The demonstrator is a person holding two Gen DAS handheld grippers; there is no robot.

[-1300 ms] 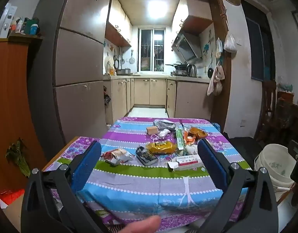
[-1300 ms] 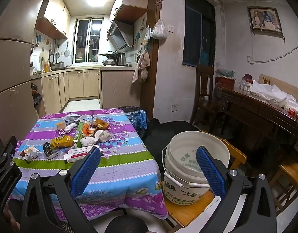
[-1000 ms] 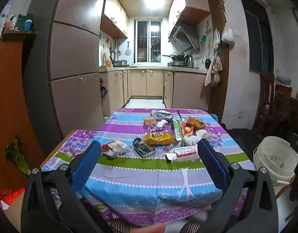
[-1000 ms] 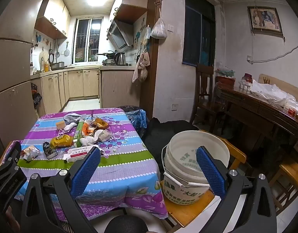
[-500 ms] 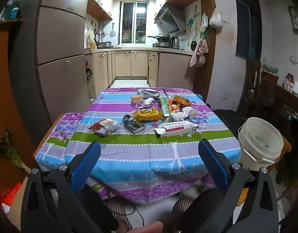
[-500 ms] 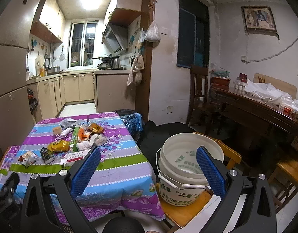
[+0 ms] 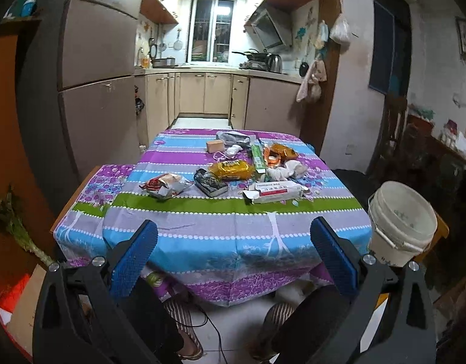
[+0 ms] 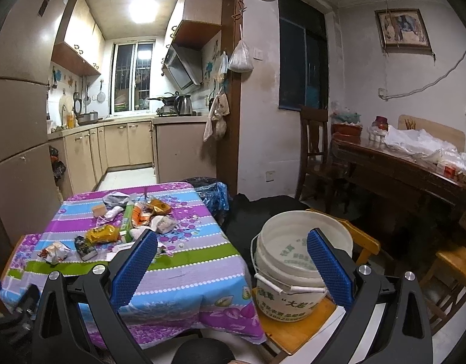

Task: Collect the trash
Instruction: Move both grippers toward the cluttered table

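Several pieces of trash lie on a striped tablecloth [image 7: 233,227]: a red-and-white crumpled wrapper [image 7: 164,183], a dark packet [image 7: 210,182], a yellow bag [image 7: 231,168], a white-and-red box [image 7: 273,191], a green tube [image 7: 258,157] and an orange wrapper [image 7: 276,153]. A white bucket [image 7: 401,221] stands on a wooden stool to the table's right; it also shows in the right wrist view [image 8: 296,261]. My left gripper [image 7: 233,250] is open and empty, short of the table's near edge. My right gripper [image 8: 231,262] is open and empty, between table and bucket.
The trash also shows in the right wrist view [image 8: 111,232] on the table [image 8: 187,267]. A dark wooden sideboard [image 8: 399,176] with plastic bags and a chair [image 8: 314,151] stand at right. A fridge [image 7: 96,91] is left of the table; kitchen cabinets lie behind.
Both grippers have drawn back and up from the table, so the table and bucket look smaller and farther. Both stay open and empty.
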